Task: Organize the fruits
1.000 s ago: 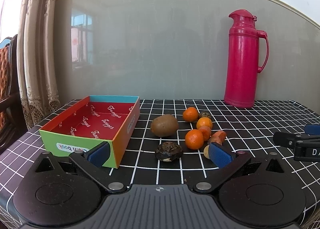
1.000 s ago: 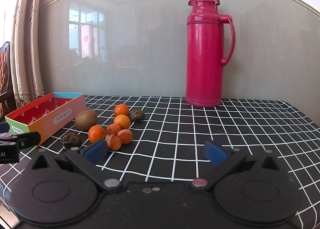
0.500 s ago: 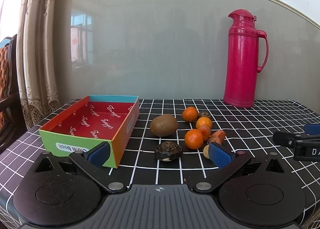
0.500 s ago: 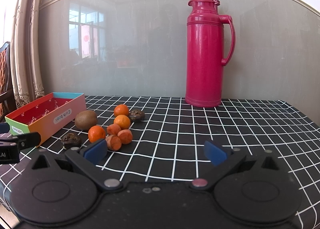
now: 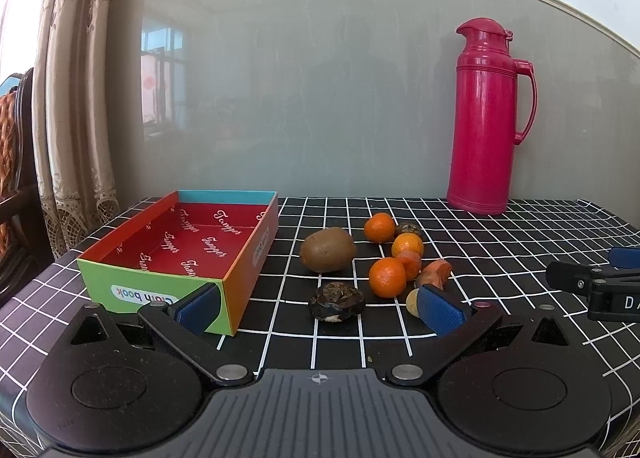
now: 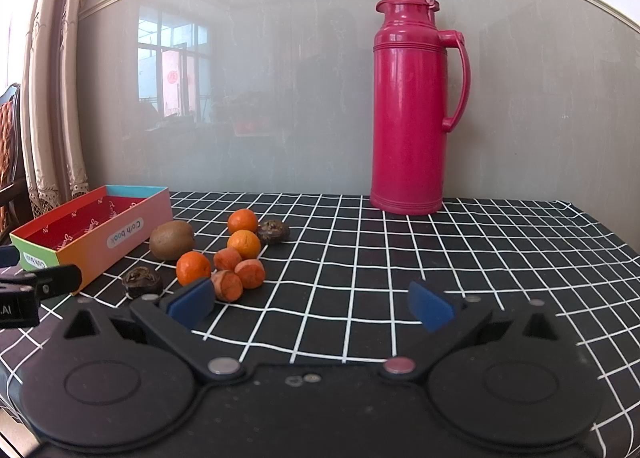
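Red box holds nothing yet; all fruits lie on the cloth beside it, so the sorting is not begun. Left gripper and right gripper both stand wide, holding nothing

One kiwi; one box; one thermos

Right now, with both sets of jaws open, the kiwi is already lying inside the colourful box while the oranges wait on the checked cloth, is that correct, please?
Not quite: the kiwi is not inside the colourful box. It lies on the checked cloth just beside the box, near the oranges. The left wrist view shows the box's red interior holding no fruit. The rest stands: both sets of jaws are open.
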### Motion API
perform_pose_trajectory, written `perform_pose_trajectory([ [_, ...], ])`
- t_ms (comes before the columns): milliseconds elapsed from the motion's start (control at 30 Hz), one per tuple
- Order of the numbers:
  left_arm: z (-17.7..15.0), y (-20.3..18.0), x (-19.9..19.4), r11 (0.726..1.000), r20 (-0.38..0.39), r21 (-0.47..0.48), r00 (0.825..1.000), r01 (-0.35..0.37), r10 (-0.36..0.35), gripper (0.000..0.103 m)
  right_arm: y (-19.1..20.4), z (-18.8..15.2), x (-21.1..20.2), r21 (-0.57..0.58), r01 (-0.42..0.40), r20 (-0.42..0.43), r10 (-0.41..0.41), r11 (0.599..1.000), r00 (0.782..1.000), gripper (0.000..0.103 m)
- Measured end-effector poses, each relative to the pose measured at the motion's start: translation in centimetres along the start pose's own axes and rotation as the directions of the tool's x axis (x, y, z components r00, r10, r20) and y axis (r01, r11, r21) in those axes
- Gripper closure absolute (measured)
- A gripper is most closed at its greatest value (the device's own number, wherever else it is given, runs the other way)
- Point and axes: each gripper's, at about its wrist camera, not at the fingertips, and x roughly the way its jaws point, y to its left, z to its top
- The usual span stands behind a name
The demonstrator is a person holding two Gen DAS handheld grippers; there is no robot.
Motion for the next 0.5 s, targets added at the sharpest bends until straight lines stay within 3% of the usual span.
perform_pose_trajectory([
  [300,0.1,-0.9,1.4,0.999,-0.044,0.038,0.999,0.018,-0.017,0.000,-0.7,0.2,0.0,0.032,0.020,0.001,-0.020,0.999,1.000,0.000],
  [500,0.2,-1.4,3.7,0.999,-0.121,0.038,0.993,0.006,-0.001,0.000,-1.1,0.3,0.3,0.042,0.048,0.000,-0.048,0.998,0.999,0.000],
])
